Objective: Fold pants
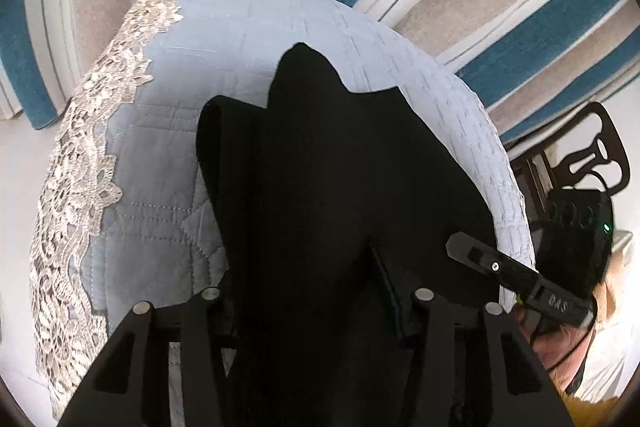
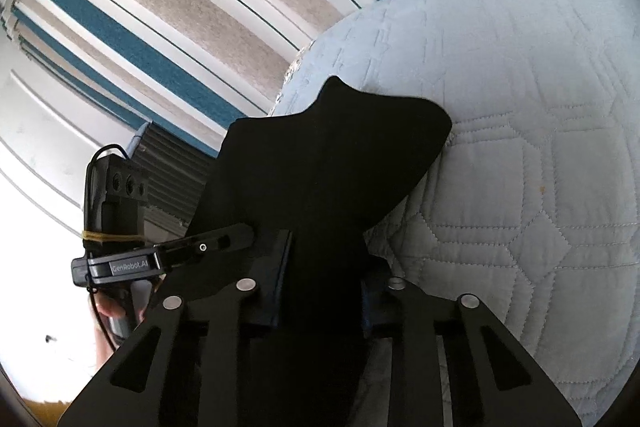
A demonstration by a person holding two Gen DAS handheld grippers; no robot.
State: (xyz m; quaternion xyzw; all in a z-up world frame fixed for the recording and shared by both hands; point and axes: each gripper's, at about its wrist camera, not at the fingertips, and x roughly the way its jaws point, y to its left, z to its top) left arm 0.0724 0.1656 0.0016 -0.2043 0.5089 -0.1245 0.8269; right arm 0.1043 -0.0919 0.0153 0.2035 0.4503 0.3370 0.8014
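Two grippers, our left gripper (image 1: 316,307) and right gripper (image 2: 320,291), are closed on the near edge of the soft black fabric pants (image 1: 320,167), which we judge light and limp, draped over the pale blue quilted bedspread (image 1: 160,155).

"GenRobot.AI" on the left tool (image 2: 244,239) body, "DAS" on the right tool (image 1: 460,247) body
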